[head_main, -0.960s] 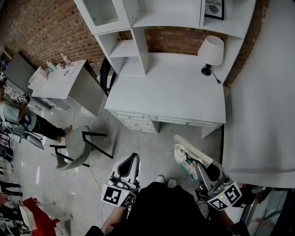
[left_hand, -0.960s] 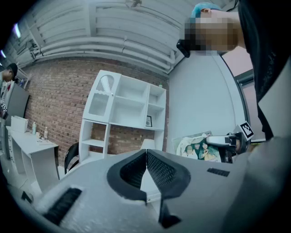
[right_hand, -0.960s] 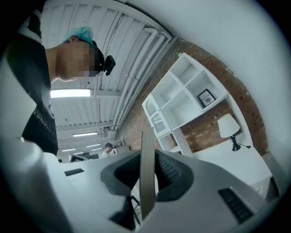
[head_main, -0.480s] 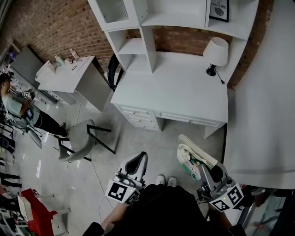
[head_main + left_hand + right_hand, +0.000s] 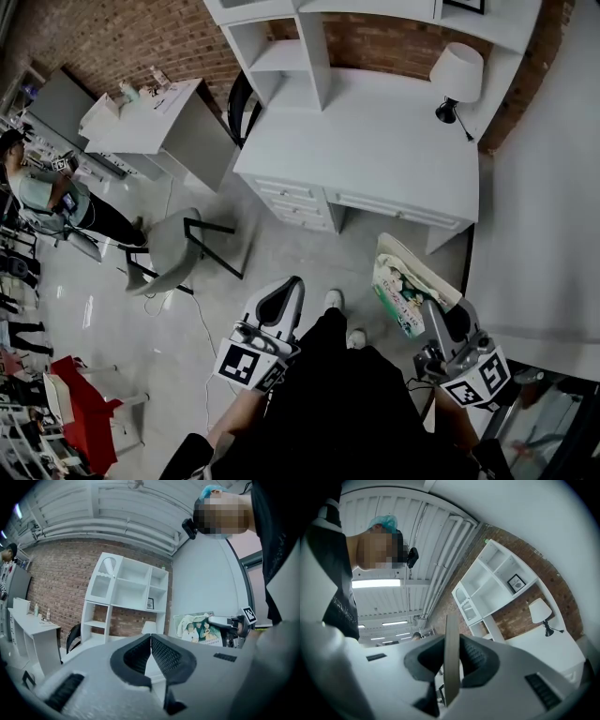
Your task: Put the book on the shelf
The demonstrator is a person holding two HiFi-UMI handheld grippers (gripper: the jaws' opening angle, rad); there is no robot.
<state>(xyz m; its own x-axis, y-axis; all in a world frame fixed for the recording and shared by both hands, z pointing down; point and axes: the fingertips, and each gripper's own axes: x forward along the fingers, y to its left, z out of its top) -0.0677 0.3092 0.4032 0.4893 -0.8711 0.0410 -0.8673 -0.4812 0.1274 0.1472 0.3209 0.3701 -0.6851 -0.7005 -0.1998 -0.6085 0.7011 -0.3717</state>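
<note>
My right gripper (image 5: 441,323) is shut on a thin picture book (image 5: 403,286) with a green and white cover, held in front of me above the floor. In the right gripper view the book (image 5: 451,658) stands edge-on between the pads. My left gripper (image 5: 279,302) hangs at my left, shut with nothing in it; its pads (image 5: 151,652) meet. From the left gripper view the book (image 5: 199,629) shows at the right, in the right gripper. The white shelf unit (image 5: 300,47) rises from the back of the white desk (image 5: 375,141) ahead, against a brick wall.
A white lamp (image 5: 457,75) stands on the desk's right end. A grey chair (image 5: 173,253) is on the floor at the left, a second white table (image 5: 155,112) beyond it. A person (image 5: 42,202) stands far left. A white wall (image 5: 553,206) bounds the right.
The desk and shelf have slid up and nearer in the head view as I stepped forward. Both grippers keep their pose; the book stays in the right one.
</note>
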